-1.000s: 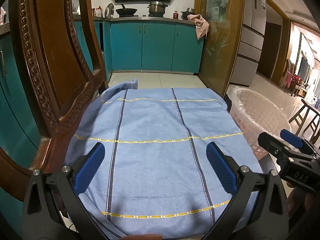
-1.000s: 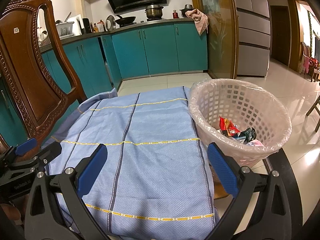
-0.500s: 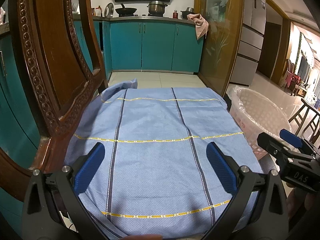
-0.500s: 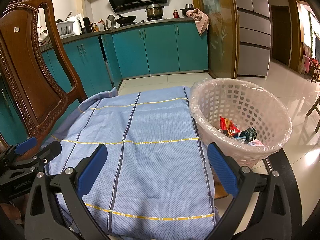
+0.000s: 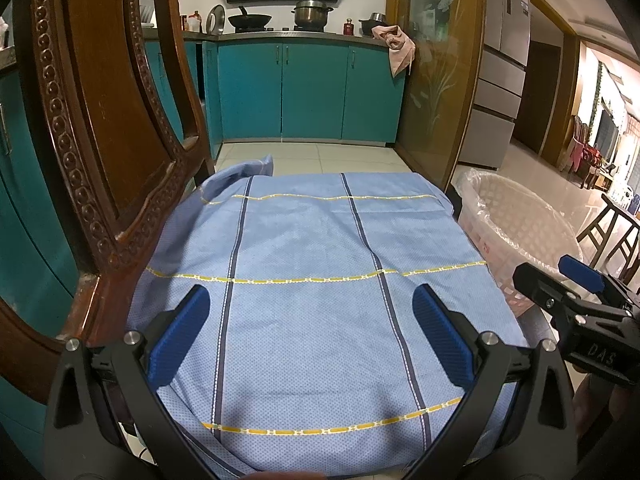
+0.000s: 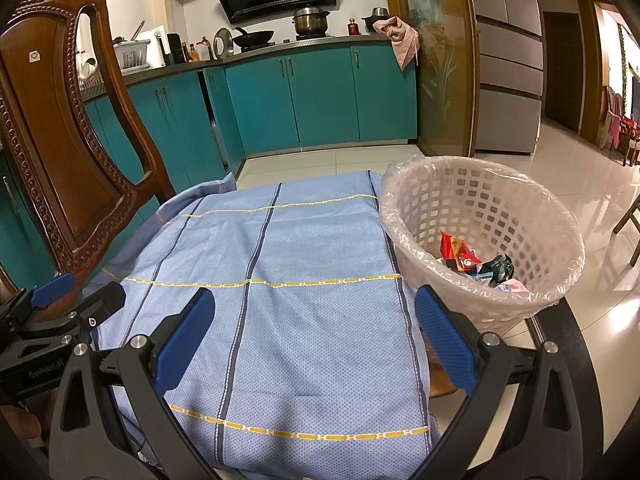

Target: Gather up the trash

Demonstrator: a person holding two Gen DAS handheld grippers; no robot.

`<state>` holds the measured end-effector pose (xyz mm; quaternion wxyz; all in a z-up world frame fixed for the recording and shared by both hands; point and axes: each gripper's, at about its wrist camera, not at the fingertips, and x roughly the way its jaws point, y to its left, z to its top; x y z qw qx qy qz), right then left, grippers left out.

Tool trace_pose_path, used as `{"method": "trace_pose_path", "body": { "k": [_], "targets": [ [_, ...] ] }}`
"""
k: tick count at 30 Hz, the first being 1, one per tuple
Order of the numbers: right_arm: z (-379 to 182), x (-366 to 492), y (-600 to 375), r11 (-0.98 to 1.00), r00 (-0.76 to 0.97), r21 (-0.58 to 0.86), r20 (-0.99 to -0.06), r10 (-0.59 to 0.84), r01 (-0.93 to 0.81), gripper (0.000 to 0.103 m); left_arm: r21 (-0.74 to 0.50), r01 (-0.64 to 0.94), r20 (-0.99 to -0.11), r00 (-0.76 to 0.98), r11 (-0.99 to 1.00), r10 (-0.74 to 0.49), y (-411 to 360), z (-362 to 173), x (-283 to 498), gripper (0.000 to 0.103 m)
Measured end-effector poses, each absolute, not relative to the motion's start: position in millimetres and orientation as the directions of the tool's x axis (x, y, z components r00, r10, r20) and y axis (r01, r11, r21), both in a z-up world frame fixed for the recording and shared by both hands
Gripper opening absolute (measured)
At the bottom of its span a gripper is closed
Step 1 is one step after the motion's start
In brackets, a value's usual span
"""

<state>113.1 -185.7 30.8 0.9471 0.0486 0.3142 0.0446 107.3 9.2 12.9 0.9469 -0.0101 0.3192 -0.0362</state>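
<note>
A white lattice waste basket [image 6: 472, 216] lined with a clear bag stands right of the cloth-covered table; it also shows in the left wrist view [image 5: 516, 224]. Inside lie a red wrapper [image 6: 456, 254], a dark crumpled wrapper [image 6: 498, 268] and other scraps. My left gripper [image 5: 310, 330] is open and empty above the blue cloth [image 5: 312, 280]. My right gripper [image 6: 314, 332] is open and empty above the cloth [image 6: 288, 300], left of the basket. No trash shows on the cloth.
A carved wooden chair back [image 5: 100, 140] stands close on the left, also in the right wrist view [image 6: 60, 140]. Teal kitchen cabinets [image 5: 304, 92] line the far wall. A glass door panel [image 5: 436, 80] and a fridge [image 6: 508, 52] stand at the right.
</note>
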Motion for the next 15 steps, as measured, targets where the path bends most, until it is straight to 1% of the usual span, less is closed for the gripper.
{"method": "trace_pose_path", "body": {
  "k": [15],
  "targets": [
    [29.6,111.8,-189.5,0.991,0.795,0.12,-0.594,0.126,-0.067,0.098,-0.043,0.053,-0.604,0.794,0.998,-0.068,9.7,12.5,106.3,0.101]
  ]
}}
